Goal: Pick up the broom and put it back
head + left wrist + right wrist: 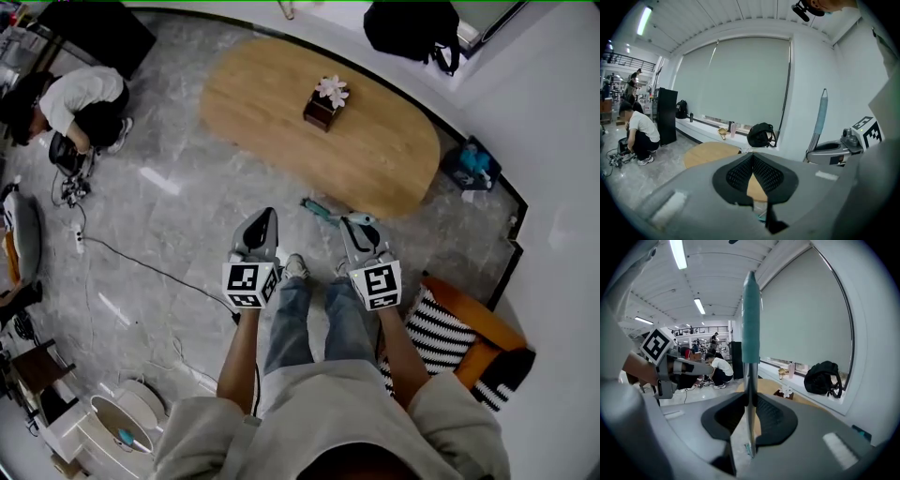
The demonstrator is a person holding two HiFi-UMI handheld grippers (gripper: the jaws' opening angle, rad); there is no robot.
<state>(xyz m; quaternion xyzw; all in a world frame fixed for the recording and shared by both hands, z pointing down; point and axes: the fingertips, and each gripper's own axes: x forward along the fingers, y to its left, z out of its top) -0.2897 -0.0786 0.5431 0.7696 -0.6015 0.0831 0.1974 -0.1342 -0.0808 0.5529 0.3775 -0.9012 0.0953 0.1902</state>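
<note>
My right gripper (750, 405) is shut on the broom's thin silver shaft (749, 427). The broom stands upright, and its teal handle grip (751, 319) rises high above the jaws. In the head view the right gripper (357, 225) points toward the table, with the broom's teal head (319, 212) down near the floor just left of it. The left gripper view shows the same teal handle (821, 115) at the right, above the right gripper (830, 151). My left gripper (753, 158) is shut with nothing between its pads. It hangs level beside the right one (265, 219).
An oval wooden table (375, 155) with a flower box (324, 102) lies just ahead. A black backpack (412, 28) sits on the window ledge. A person (82, 101) crouches at the far left by cables (112, 253). A striped cushion (448, 330) on an orange chair is close at right.
</note>
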